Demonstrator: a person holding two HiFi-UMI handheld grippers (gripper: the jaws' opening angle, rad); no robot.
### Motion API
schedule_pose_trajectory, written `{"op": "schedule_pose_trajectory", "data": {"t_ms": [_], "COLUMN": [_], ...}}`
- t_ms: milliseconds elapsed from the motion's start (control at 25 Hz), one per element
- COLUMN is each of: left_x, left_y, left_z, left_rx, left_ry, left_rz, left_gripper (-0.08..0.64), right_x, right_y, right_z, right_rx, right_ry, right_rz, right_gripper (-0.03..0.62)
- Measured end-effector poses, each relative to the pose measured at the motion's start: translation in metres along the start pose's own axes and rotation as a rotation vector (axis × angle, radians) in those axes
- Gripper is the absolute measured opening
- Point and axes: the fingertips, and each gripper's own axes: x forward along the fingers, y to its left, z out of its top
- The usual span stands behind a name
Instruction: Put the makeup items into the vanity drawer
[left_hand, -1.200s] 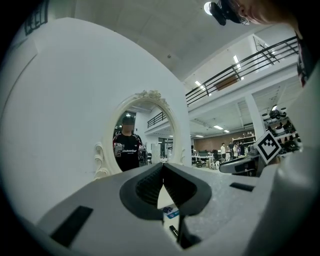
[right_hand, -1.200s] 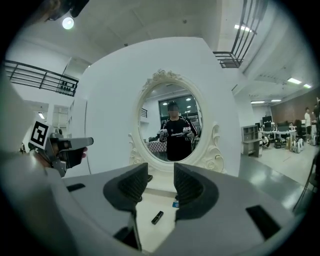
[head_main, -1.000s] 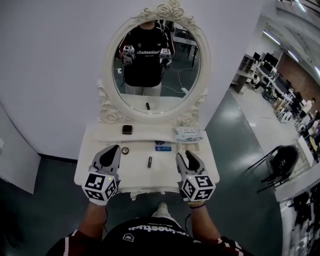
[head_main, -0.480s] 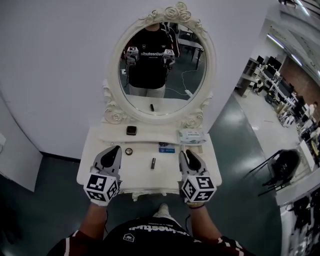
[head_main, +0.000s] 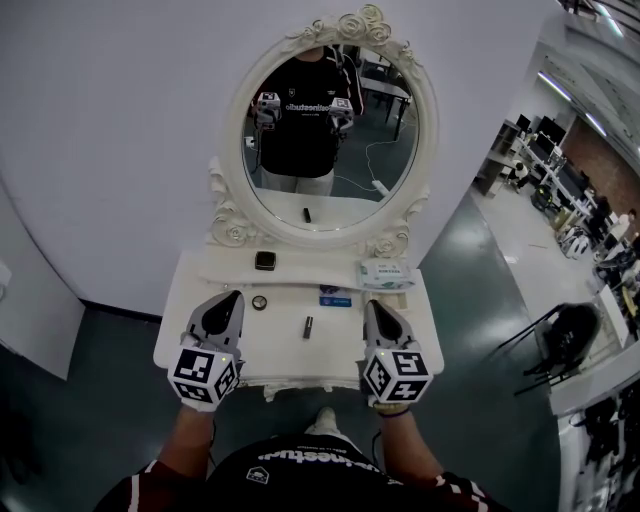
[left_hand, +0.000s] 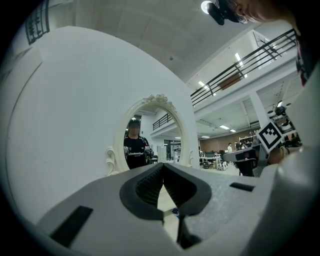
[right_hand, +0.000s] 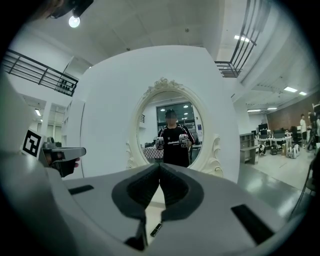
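My left gripper (head_main: 231, 298) was shut, empty. Right gripper (head_main: 377, 306) had just closed on nothing. Lipstick (head_main: 308, 327) lay on the vanity top (head_main: 280, 348) between them; round compact (head_main: 259, 302) and black case (head_main: 265, 260) sat further back.

Your vanity (head_main: 280, 345) is white, its mirror frame (head_main: 234, 150) cream. The compact (head_main: 265, 260) is black, the lipstick (head_main: 308, 326) dark, the card (head_main: 335, 299) blue. Your left gripper (head_main: 235, 296) and right gripper (head_main: 373, 305) are grey, with black-and-white square markers.
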Motion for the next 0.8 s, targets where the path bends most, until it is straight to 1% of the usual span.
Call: {"op": "schedule_pose_trajectory", "data": {"t_ms": [240, 560, 800], "left_x": [0.0003, -0.0013, -0.0013], "left_y": [0.0017, 0.0011, -0.002], "left_z": [0.0, 0.0017, -0.0005], "left_rx": [0.008, 0.015, 0.024], "left_ry": [-0.006, -0.013, -0.004], "left_rz": [0.008, 0.01, 0.002], "left_gripper": [0.005, 0.005, 0.005], "right_x": [0.0017, 0.0009, -0.001], "right_y": [-0.0009, 0.0013, 0.0013], "right_z": [0.004, 0.0016, 0.002], "right_rx": [-0.01, -0.018, -0.013], "right_ry": [0.003, 0.003, -0.001], "right_rz": [-0.011, -0.005, -0.005], "right_gripper": [0.003, 0.003, 0.003]}}
